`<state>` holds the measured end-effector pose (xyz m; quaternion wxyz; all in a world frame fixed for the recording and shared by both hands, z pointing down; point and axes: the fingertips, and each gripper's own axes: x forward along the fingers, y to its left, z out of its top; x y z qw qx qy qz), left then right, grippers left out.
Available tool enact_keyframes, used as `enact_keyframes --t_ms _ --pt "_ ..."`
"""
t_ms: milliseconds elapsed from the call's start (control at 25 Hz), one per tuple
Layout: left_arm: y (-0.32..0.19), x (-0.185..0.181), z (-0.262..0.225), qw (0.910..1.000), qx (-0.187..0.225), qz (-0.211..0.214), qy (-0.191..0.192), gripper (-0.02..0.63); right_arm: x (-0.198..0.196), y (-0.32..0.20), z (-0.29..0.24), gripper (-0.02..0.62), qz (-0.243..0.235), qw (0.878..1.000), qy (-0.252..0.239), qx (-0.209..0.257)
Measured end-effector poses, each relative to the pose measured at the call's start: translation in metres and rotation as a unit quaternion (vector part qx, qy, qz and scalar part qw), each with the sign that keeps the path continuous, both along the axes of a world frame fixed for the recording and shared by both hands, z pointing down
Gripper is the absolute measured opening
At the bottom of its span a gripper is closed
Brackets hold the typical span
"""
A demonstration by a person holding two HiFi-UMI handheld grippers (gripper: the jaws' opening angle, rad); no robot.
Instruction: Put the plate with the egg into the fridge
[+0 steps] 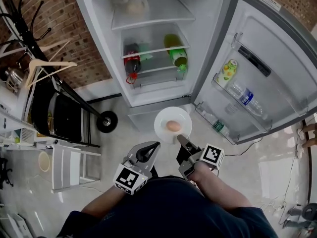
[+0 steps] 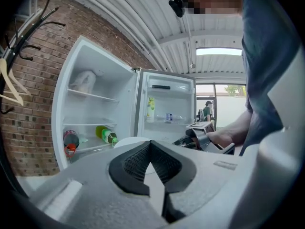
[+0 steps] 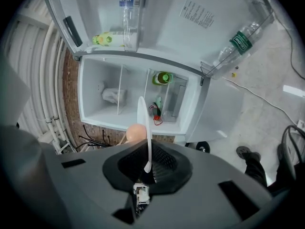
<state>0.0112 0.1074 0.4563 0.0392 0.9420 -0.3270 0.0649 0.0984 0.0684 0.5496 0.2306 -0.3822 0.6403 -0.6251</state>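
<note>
Item: white plate (image 1: 166, 117) bearing one egg (image 1: 173, 126), pinched at its near rim by the closed right gripper (image 1: 181, 140), just outside the open fridge (image 1: 101, 38); left gripper (image 1: 155, 145) closed, empty; advised handling: keep level, slide slowly onto the shelf (image 1: 153, 49), clear of the green bottle (image 1: 176, 54).

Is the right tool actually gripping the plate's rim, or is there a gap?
Touching. The right gripper view shows the plate, edge-on, clamped between the pads of the right tool.

Brick wall (image 1: 86, 48), glossy pale floor (image 1: 126, 145), black chair (image 1: 67, 120) at left, wooden hangers (image 1: 47, 66) on rack (image 1: 37, 43), corrugated ceiling (image 2: 138, 23), daylit window (image 2: 219, 51)
</note>
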Motion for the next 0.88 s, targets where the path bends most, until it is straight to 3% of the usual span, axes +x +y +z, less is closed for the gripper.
enact_keyframes --t_ms 560,880 --pt "-0.169 -0.044 -0.021 0.9974 0.019 0.069 0.003 0.005 -0.033 -0.158 -0.019 0.018 0.075 0.997 0.009 0.006" --pt "-0.215 -0.037 -0.021 0.9981 0.015 0.059 0.007 0.005 -0.029 -0.208 -0.026 0.018 0.063 0.998 0.006 0.004"
